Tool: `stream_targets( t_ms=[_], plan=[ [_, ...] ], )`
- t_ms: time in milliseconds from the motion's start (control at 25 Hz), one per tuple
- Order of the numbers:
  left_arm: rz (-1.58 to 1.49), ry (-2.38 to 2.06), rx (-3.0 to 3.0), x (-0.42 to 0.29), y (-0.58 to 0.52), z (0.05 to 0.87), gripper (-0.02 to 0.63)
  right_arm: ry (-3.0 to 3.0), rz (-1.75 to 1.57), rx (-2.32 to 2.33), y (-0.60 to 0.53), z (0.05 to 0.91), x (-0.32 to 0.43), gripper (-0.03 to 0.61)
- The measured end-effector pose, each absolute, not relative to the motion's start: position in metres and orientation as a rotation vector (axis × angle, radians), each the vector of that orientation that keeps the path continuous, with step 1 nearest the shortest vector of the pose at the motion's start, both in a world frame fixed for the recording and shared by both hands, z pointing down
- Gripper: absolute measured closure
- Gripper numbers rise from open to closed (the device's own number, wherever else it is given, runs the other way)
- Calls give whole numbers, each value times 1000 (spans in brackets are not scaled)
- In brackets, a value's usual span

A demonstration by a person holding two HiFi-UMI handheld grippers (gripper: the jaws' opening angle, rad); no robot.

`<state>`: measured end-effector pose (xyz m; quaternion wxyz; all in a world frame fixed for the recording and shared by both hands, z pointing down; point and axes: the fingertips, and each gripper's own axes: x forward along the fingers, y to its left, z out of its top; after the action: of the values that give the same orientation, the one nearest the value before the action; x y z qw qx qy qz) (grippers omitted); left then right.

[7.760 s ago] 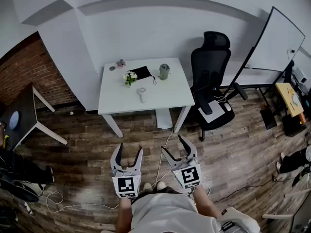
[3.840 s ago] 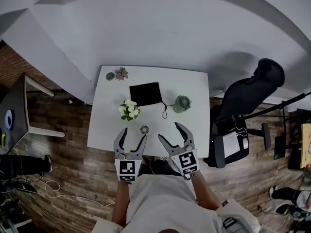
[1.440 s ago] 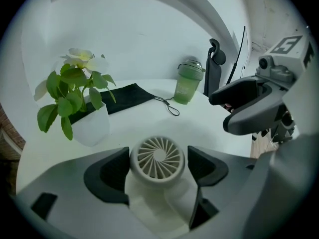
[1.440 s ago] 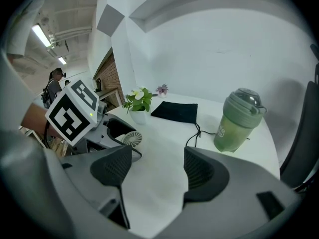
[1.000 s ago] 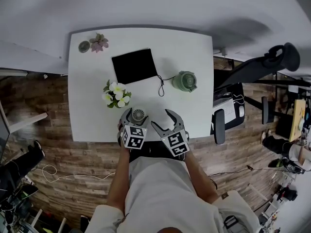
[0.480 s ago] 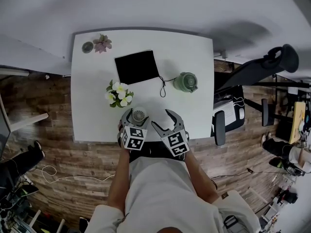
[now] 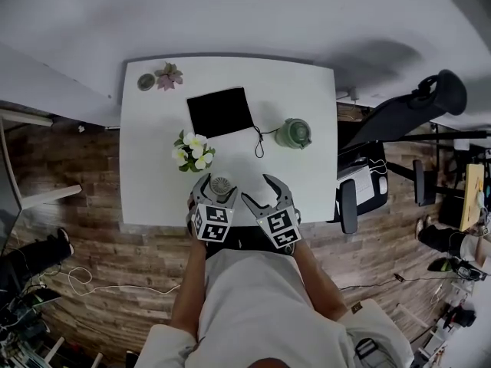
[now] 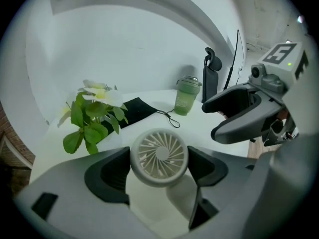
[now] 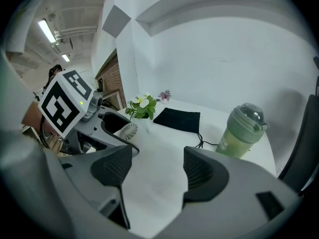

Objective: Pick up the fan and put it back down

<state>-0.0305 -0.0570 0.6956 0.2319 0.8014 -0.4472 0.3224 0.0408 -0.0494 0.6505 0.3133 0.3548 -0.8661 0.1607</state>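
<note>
The fan (image 8: 159, 156) is gripped by its round head between the jaws of the left gripper (image 7: 217, 184), near the front edge of the tabletop (image 7: 307, 90) before the flowers (image 7: 193, 150), stem pointed down (a straight lowering is judged enough), while the right gripper (image 7: 266, 188) is seen wide, empty, alongside.

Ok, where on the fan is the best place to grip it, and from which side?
The fan's round head, across its rim, coming in from the table's near edge. The left gripper holds it that way: pads on two opposite sides of the rim, grille facing back along the jaws.
</note>
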Motion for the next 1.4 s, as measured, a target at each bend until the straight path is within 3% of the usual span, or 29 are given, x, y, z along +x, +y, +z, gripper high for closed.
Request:
stream_targets(
  t_ms=[1400],
  plan=[
    [495,-1652,2506,-54,-81,472,255,-2548,38,1147,-84,471,45,272]
  ],
)
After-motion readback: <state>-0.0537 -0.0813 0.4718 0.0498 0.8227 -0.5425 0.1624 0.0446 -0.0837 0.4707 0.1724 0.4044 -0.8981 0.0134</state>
